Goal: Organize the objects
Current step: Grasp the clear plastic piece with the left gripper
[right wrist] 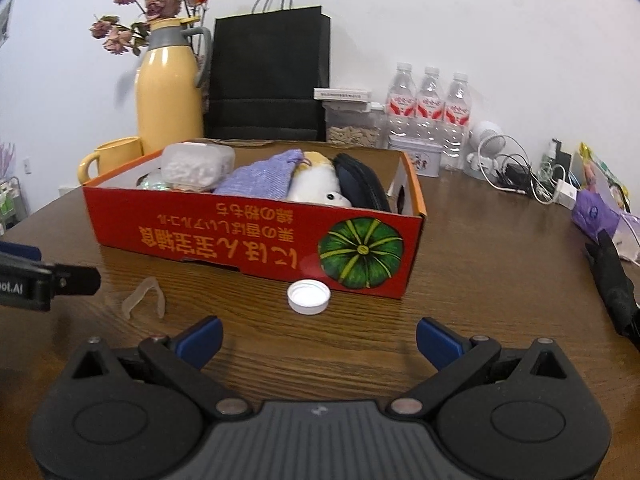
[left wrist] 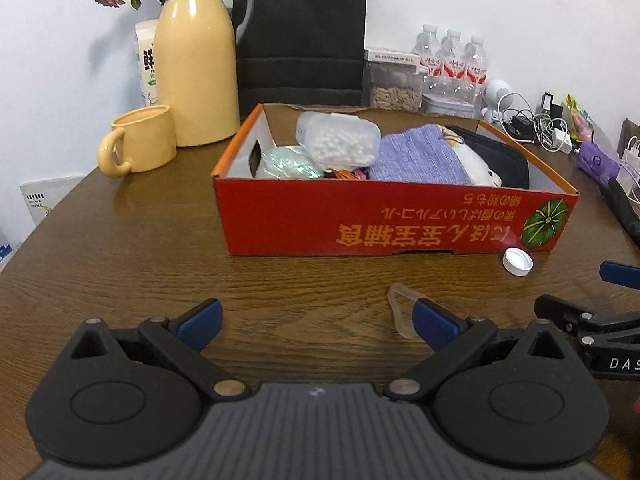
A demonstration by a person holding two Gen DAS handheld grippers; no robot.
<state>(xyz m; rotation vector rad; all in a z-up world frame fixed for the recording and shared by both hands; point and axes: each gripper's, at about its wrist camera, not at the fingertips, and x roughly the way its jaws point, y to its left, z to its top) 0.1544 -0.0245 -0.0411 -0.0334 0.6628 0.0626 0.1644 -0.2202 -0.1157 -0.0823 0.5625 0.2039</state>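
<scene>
Left wrist view, table (left wrist: 160, 240): dark brown wood grain, against a white wall.
Box (left wrist: 392, 220): red cardboard with a pumpkin picture, holding a purple knitted pouch (left wrist: 416, 158) and a clear tub (left wrist: 340, 142).
Left gripper (left wrist: 318, 320): fingers spread, empty.
Right gripper (right wrist: 318, 338): fingers spread, empty.
Cap (right wrist: 309, 297): white, on the table just beside the box front.
Clear plastic piece (right wrist: 144, 296): on the table left of the cap.

The red box (right wrist: 256, 240) carries orange Japanese lettering printed upside down (too inverted to read surely) beside a green pumpkin picture (right wrist: 360, 254), while left of that box the left gripper's (right wrist: 48, 280) body reads "ool.AI", and right of it the right gripper's (left wrist: 612, 360) body reads "DAS".
</scene>
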